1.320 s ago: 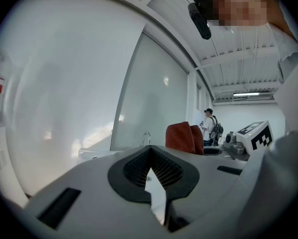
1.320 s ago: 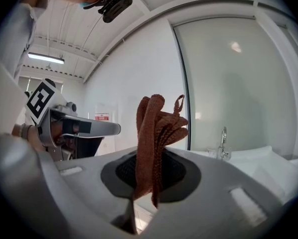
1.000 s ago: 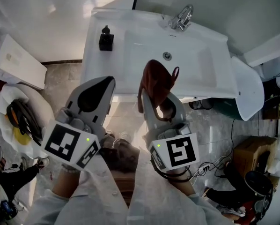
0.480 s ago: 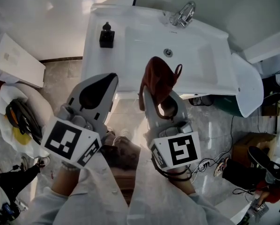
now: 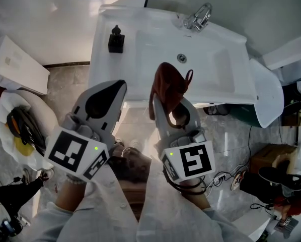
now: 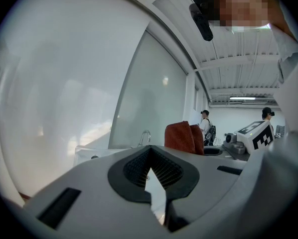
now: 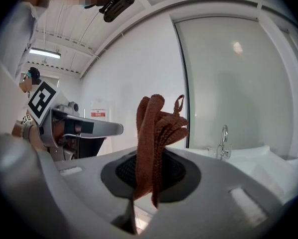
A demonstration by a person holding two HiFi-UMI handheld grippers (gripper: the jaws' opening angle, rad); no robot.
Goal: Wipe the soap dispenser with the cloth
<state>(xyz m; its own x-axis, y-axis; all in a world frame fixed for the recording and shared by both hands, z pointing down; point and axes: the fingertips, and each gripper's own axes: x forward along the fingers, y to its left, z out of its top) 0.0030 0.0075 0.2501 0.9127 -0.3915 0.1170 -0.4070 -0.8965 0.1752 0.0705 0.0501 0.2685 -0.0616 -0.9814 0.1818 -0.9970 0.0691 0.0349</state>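
Observation:
A black soap dispenser (image 5: 116,40) stands on the far left corner of the white sink (image 5: 102,69). My right gripper (image 5: 163,101) hangs over the sink's front edge, shut on a rust-red cloth (image 5: 169,86) that sticks up past its tips. In the right gripper view the cloth (image 7: 154,133) rises in folds from between the pads of that gripper (image 7: 151,156). My left gripper (image 5: 111,92) is beside it, in front of the sink and well short of the dispenser. Its jaws (image 6: 149,152) meet at the tips with nothing between them. The cloth (image 6: 184,137) shows to their right.
A chrome tap (image 5: 197,18) stands at the sink's back, with the drain (image 5: 181,58) in the basin. A white rounded fixture (image 5: 269,97) adjoins on the right. A white box (image 5: 17,64) and a bag of cables (image 5: 22,127) lie left. People stand in the distance (image 6: 206,126).
Both grippers keep nearly the same place, with the cloth still held. A person's shoe at the lower right has shifted on the floor.

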